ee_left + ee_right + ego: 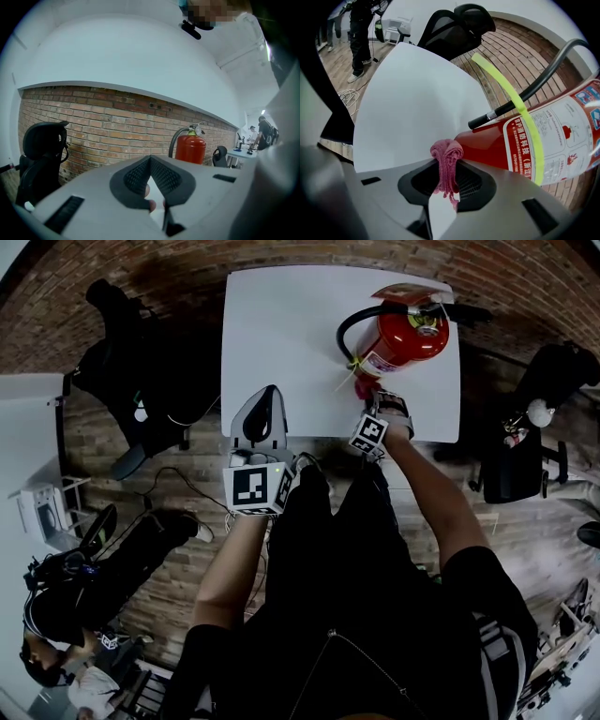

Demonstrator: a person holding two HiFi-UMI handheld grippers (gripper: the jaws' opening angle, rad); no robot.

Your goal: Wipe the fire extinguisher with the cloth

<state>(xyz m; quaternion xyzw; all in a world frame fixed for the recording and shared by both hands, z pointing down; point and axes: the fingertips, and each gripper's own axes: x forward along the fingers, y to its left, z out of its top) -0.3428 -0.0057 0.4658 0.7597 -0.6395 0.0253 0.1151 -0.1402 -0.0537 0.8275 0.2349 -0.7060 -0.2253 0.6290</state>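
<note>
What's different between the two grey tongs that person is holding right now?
The left tongs are shut on nothing; the right tongs are shut on a bunched pink cloth. The right tongs sit by the base of the upright red fire extinguisher; the left tongs hang at the near edge of the white table, well away from it. Both are grey and closed.

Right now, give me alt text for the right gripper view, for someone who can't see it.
The right gripper pinches a bunched pink cloth beside the red fire extinguisher on a white table. A black hose and a yellow tag cross the extinguisher; a black office chair stands behind.
</note>
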